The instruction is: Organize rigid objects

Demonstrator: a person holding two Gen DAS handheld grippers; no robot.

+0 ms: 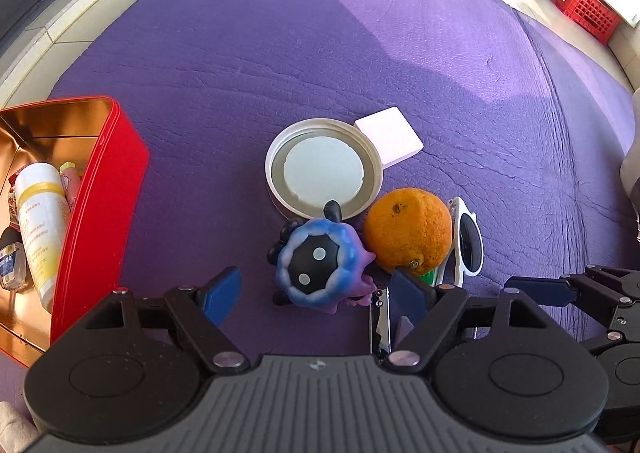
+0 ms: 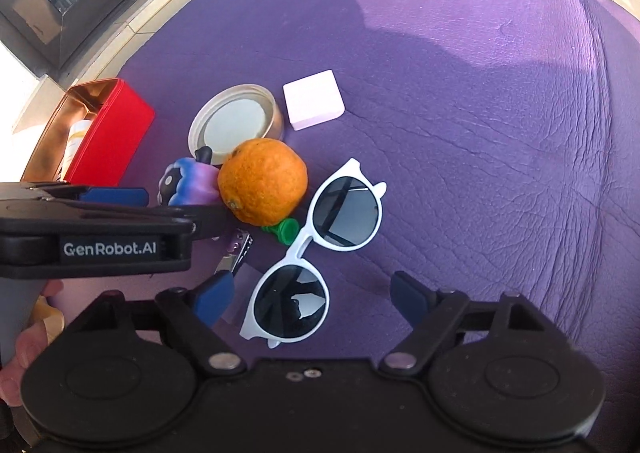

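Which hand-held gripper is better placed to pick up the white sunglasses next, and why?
Right. The right hand-held gripper is open with the sunglasses partly between its fingers. The left hand-held gripper is open over the toy instead.

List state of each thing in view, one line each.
red tin: open, lidless, bottles inside
white bottle: lying in the tin
round lid: upside down on mat
sunglasses: unfolded flat, lenses up
orange: whole, touching the toy
toy figure: lying between left gripper fingers, ungripped
right gripper: open over sunglasses
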